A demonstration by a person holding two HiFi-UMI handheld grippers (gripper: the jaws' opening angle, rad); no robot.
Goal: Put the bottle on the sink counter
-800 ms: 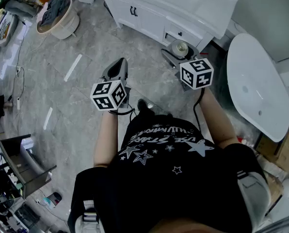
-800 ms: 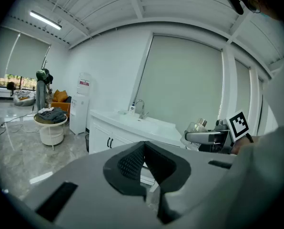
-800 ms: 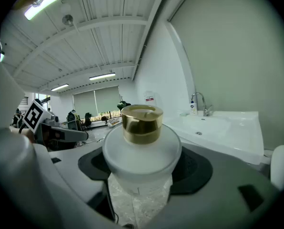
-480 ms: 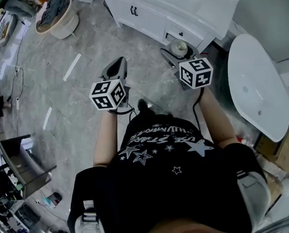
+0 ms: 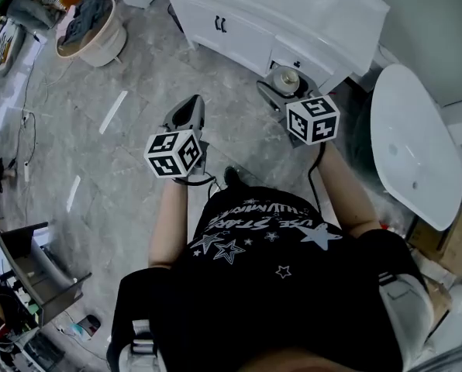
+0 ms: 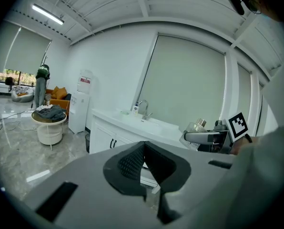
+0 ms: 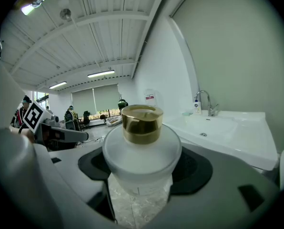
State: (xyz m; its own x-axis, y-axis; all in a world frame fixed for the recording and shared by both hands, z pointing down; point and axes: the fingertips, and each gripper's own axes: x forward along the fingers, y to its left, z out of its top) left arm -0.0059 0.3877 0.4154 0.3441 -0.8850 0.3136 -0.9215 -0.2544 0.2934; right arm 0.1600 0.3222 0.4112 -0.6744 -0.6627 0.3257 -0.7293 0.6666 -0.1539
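frosted bottle (image 7: 141, 154) clamped in right gripper (image 5: 286, 84) | left gripper (image 6: 146, 168) jaws together

This is a bathroom mock-up set inside a large open hall, more a studio or lab than a home. In the head view a white sink counter (image 5: 332, 10) with cupboard doors stands at twelve o'clock and a freestanding white bathtub (image 5: 413, 149) at three o'clock, both on a grey marble-look floor (image 5: 138, 122). A laundry basket (image 5: 109, 43) heaped with clothes sits at eleven o'clock, and loose cables (image 5: 25, 122) trail at nine o'clock. The left gripper view shows a faucet (image 6: 142, 108) over the basin, a water dispenser (image 6: 82, 104), an orange sofa (image 6: 60, 93), tall blinds (image 6: 189, 80) and a strip light (image 6: 47, 14) on a beamed ceiling.
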